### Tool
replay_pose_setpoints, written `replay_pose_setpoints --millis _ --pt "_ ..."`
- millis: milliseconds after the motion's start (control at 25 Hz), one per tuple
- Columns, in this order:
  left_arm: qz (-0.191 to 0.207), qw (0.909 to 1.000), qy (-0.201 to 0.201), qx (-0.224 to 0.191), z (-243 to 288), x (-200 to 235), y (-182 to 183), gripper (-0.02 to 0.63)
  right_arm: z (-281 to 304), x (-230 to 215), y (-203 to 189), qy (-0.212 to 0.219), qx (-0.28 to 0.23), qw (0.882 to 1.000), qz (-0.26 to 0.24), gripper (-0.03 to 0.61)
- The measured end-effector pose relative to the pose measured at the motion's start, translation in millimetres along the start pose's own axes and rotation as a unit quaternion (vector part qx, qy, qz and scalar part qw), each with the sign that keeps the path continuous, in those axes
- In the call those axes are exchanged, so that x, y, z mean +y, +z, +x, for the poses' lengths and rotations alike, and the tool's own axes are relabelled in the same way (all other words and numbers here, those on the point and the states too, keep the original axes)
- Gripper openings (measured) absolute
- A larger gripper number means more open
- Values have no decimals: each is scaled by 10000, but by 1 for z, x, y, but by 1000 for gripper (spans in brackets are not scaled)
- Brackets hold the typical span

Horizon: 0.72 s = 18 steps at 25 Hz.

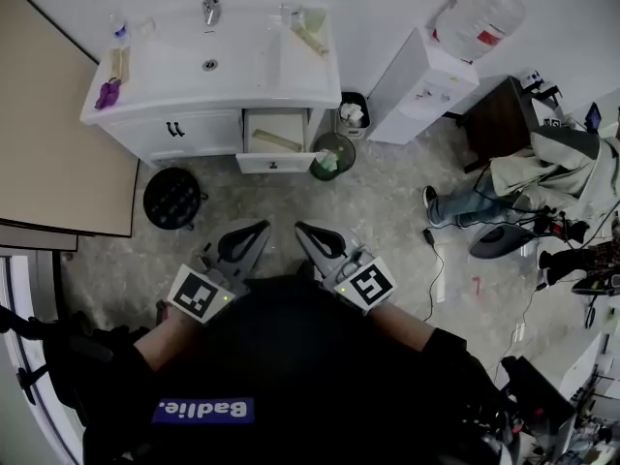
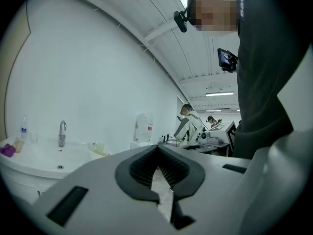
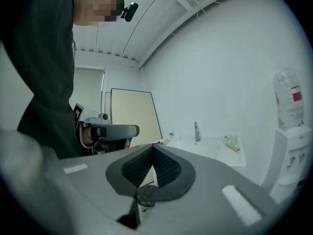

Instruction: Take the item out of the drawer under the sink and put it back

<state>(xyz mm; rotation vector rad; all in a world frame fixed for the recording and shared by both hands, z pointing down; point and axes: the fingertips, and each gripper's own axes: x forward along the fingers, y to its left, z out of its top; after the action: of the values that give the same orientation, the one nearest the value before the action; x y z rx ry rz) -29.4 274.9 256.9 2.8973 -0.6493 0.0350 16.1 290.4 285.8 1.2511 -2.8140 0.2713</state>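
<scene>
The white sink cabinet (image 1: pixel 208 129) stands against the far wall. Its drawer (image 1: pixel 275 143) under the basin is pulled open, and a long pale item (image 1: pixel 276 139) lies inside. My left gripper (image 1: pixel 262 226) and right gripper (image 1: pixel 301 228) hover low near my body, well short of the drawer and side by side. In the left gripper view the left gripper (image 2: pixel 157 148) has its tips together with nothing between them. The right gripper (image 3: pixel 152 147) is likewise shut and empty in its own view.
A black round stool (image 1: pixel 172 198) sits left of the drawer, and a green bin (image 1: pixel 332 156) stands right beside it. A water dispenser (image 1: pixel 417 85) stands to the right. A person (image 1: pixel 542 172) sits at far right among cables. A tap (image 1: pixel 209 0) and a purple thing (image 1: pixel 107 93) are on the basin top.
</scene>
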Motion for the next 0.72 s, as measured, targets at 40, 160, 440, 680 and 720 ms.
replay_pose_setpoints --millis 40,160,440,680,720 --pt "-11 10000 4 -1 1 1 0 5 0 -1 0 16 -18 10000 25 0" --pt "-33 10000 27 4 2 2 0 6 1 -3 2 22 -51 10000 43 0" --pt "-33 9998 166 47 11 4 -6 5 -3 -13 -2 77 -59 9999 59 0" --pt "-40 9989 453 121 33 -2 -12 6 -15 -36 -5 238 -99 9995 158 0" --pt "-50 9985 536 112 37 -3 -14 5 -18 -40 -7 299 -92 9994 174 0"
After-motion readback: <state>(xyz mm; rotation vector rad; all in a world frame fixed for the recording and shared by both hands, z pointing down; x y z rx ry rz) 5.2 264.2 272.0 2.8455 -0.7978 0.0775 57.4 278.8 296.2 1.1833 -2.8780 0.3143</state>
